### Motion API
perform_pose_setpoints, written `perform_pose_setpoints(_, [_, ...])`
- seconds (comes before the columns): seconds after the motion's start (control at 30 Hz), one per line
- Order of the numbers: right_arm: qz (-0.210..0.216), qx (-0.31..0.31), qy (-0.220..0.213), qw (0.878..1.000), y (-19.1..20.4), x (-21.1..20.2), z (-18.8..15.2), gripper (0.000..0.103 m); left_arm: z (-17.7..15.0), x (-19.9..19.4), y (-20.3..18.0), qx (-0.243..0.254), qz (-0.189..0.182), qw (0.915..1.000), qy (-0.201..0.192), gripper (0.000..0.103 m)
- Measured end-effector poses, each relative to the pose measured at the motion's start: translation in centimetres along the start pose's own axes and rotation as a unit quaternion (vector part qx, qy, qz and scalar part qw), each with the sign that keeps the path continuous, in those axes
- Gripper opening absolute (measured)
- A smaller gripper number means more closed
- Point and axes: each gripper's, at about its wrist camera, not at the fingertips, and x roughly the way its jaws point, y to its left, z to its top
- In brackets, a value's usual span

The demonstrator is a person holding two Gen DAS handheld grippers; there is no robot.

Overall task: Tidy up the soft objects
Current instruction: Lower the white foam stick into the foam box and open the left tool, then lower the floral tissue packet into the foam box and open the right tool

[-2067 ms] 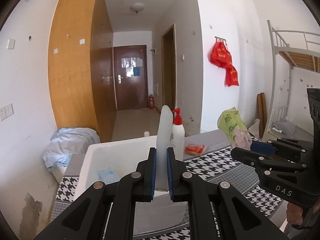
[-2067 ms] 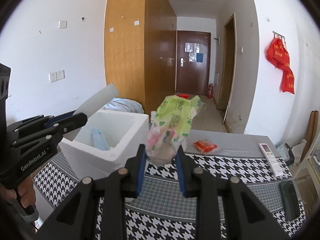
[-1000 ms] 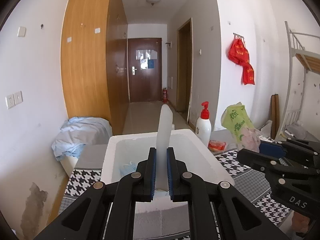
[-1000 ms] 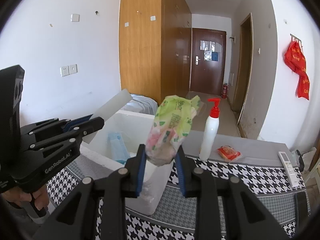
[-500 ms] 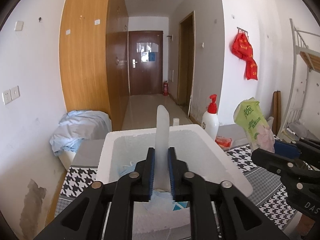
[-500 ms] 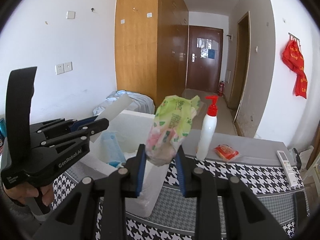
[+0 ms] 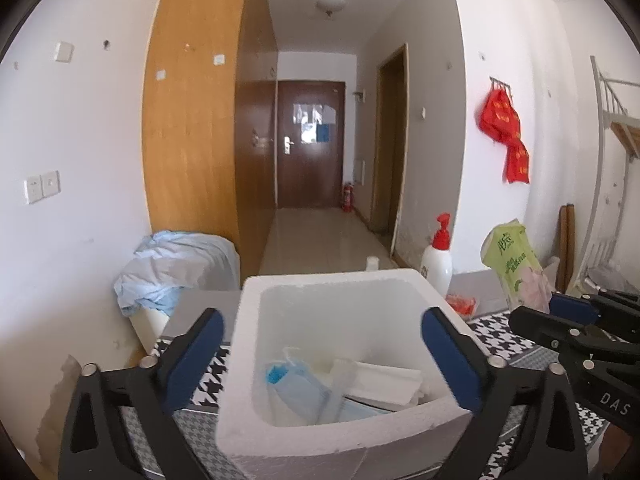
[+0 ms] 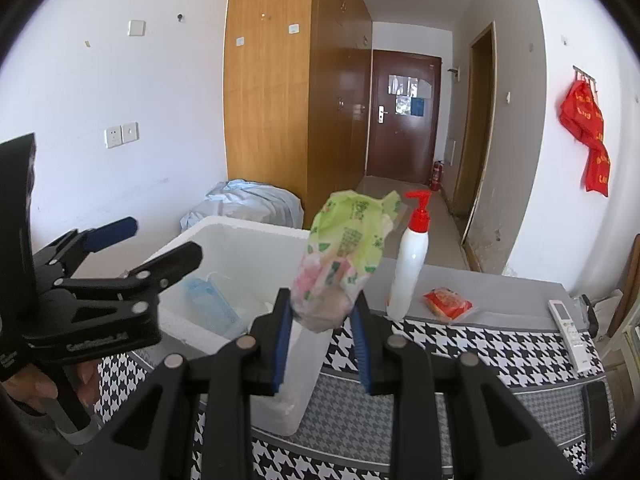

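Hovering above the white foam box (image 7: 344, 432), the left gripper (image 7: 323, 336) has its jaws spread wide with nothing between them, one blue pad (image 7: 196, 340) lying outside the box's left wall and the other over its right rim. Inside the box lie a white folded pack (image 7: 384, 380), resting tilted against the right wall, and a blue-and-clear pouch (image 7: 304, 388) beside it on the left; the two touch, though what the pouch contains is hard to make out through the plastic. The right gripper (image 8: 322, 338) has its jaws closed on a green tissue packet (image 8: 344, 256), held upright by its lower end over the near right corner of the box, with the packet's crumpled top standing free above the pads. In the left wrist view the same packet appears to the right of the box, outside its rim. The box stands on a bench covered by a houndstooth cloth (image 8: 480, 352). Behind the box, on the grey strip of the bench, stand a white pump bottle (image 8: 410, 264) with a red top and, just beside it to the right, a small red packet (image 8: 448, 300) lying flat. A white remote control (image 8: 570, 330) lies near the right edge of the bench, well apart from the box.
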Motion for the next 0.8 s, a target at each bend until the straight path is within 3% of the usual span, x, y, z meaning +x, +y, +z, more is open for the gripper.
perform_pose_setpoints(0.43, [0.021, -0.004, -0.010, 1.000, 1.4, 0.5, 0.8, 0.033, -0.3, -1.3, 2.3, 0.002, 0.047, 0.9989, -0.004, 0.102])
perform_pose_setpoints(0.8, [0.040, -0.006, -0.002, 0.999, 2.9, 2.2, 1.8, 0.033, -0.8, -2.3, 4.6, -0.013, 0.063, 0.9979, -0.010, 0.102])
